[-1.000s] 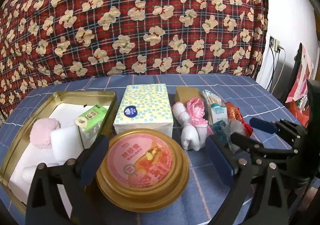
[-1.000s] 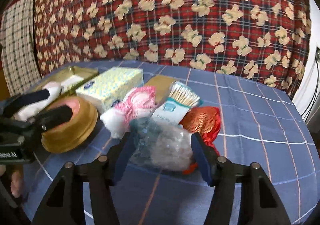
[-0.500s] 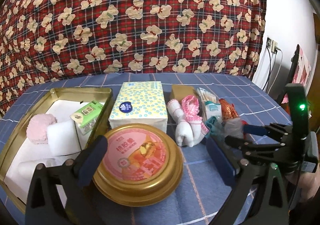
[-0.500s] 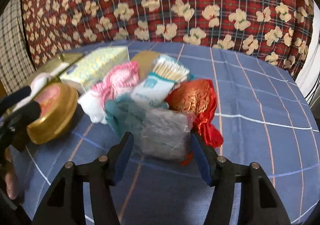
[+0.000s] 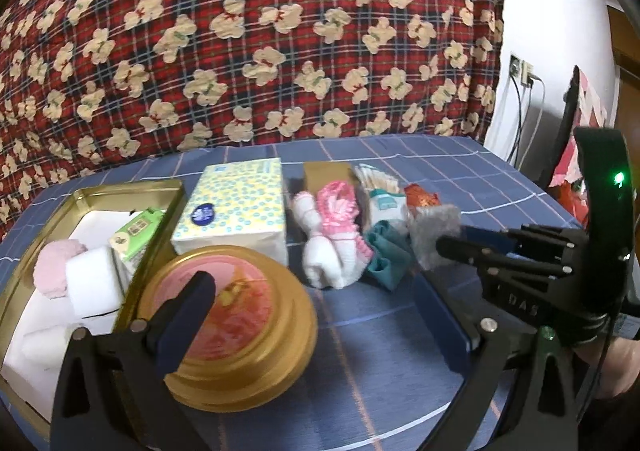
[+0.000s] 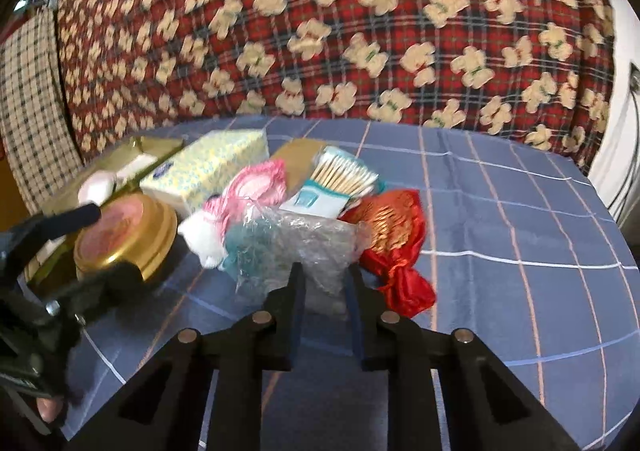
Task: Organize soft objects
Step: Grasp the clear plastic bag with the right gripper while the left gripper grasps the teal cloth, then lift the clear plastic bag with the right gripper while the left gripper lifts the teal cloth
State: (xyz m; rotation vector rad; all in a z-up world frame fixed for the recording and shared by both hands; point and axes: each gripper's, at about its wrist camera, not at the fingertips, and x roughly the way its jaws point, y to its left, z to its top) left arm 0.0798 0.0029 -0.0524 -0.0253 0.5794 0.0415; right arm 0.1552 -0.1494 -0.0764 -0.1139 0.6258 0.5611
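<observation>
My right gripper (image 6: 324, 283) has open blue tablecloth (image 6: 520, 235) to its right and near side, with no obstruction there. To its left, passage is blocked by the red foil packet (image 6: 394, 235), cotton swab pack (image 6: 340, 179), pink-white cloth bundle (image 6: 240, 203) and tissue box (image 6: 208, 167), all crowded together. My left gripper (image 5: 320, 311) straddles the round gold tin (image 5: 232, 331), which touches the rectangular gold tray (image 5: 132, 187).

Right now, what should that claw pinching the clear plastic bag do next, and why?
Probably lift it a little. The right claw has just closed on the bag, which still lies against the teal cloth and red pouch; the open gold tin already holds soft things.
</observation>
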